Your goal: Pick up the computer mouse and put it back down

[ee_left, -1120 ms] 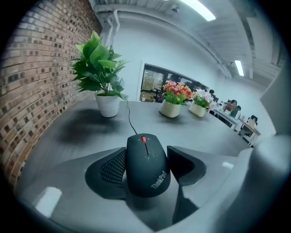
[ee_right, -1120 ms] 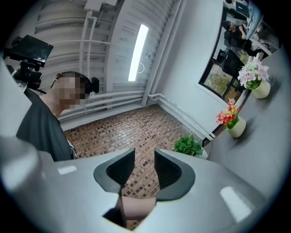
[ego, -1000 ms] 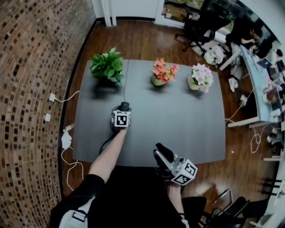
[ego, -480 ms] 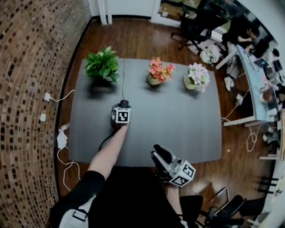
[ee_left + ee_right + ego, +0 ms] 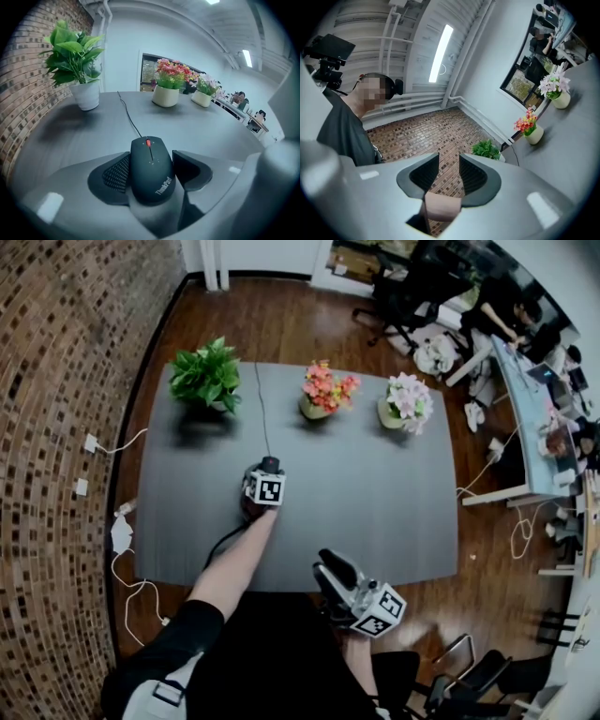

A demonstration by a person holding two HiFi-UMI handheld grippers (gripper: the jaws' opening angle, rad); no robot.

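With the left tool clamped on the computer mouse, move slow and flat, cord loose over the worktop; leave the right tool a little apart, empty

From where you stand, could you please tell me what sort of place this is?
Most likely an open-plan office. Black swivel office chairs stand on the wooden floor, people sit at a long pale desk at the right, and a grey rectangular table stands beside a red brick wall.
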